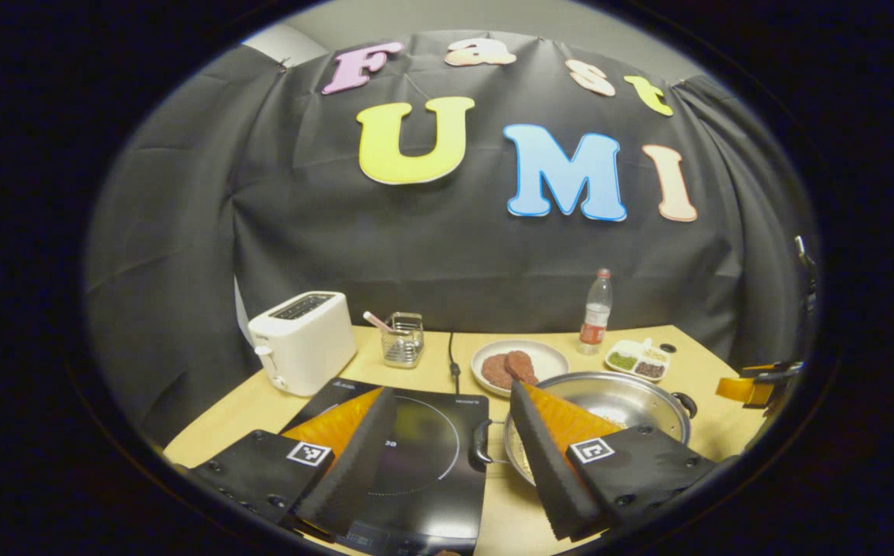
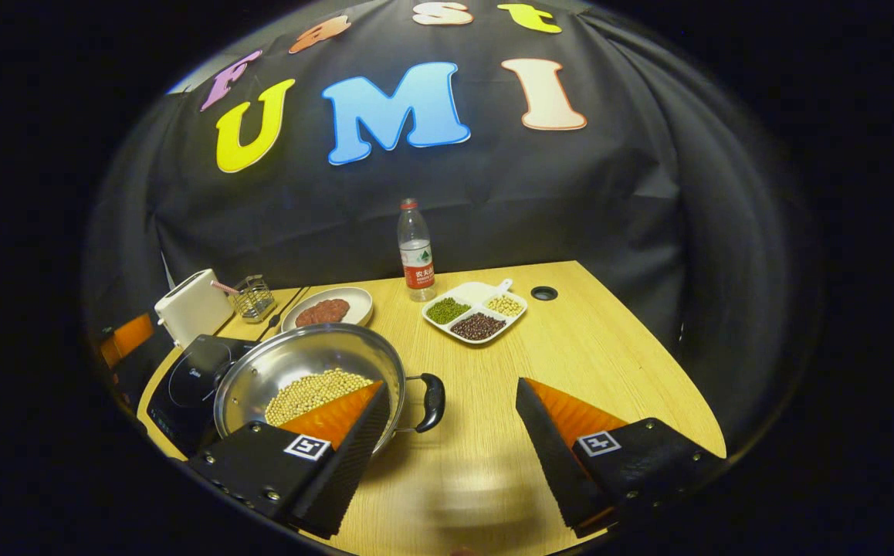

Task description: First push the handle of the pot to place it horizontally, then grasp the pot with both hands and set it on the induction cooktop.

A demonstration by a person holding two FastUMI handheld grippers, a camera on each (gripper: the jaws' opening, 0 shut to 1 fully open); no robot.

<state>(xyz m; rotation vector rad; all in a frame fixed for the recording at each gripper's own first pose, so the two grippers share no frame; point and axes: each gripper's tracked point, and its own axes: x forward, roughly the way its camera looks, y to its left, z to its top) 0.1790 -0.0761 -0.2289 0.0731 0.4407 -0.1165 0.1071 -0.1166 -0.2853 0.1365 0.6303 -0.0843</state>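
We see the left hand-held gripper (image 1: 447,455) spread wide above the induction cooktop (image 1: 416,455), the pot (image 2: 308,378) of beans on the bench (image 2: 570,347) at its 3 o'clock, the right hand-held gripper (image 2: 447,440) wide, straddling the pot's handle (image 2: 431,401).

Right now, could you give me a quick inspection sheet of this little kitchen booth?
Surface: wooden table, round hole near the back.
Job's things: steel pot holding pale beans, beside the induction cooktop, not on it.
Clutter: toaster, wire basket, plate of patties, bottle, divided dish of beans.
Grippers: left tongs open, right tongs open, both holding nothing.
Cables: black cord behind the cooktop.
Surroundings: black cloth wall.
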